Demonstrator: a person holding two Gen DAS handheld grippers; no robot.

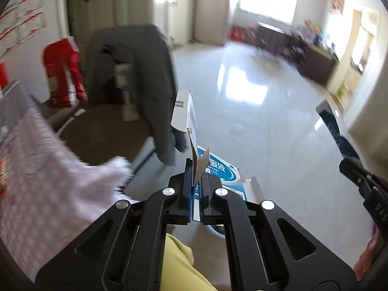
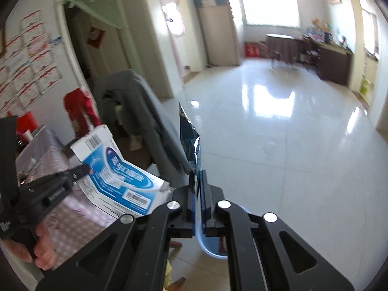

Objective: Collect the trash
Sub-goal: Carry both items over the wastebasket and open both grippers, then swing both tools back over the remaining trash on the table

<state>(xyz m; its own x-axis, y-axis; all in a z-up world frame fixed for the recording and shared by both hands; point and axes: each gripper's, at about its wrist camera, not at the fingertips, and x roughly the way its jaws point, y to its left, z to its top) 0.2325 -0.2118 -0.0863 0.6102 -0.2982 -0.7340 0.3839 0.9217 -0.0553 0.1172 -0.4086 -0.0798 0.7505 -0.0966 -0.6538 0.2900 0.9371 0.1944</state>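
Blue-white carton pinched between left fingers, wrapper between right.

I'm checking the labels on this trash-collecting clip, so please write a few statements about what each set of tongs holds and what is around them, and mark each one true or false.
1. The left tongs are shut on a flattened blue-and-white carton. True.
2. The right tongs are open and hold nothing. False: they are shut on a dark blue foil wrapper.
3. A grey garment hangs over a chair. True.
4. The floor is covered by dark carpet. False: it is glossy pale tile that reflects the window light.
5. A blue bin rim shows below the right tongs. True.
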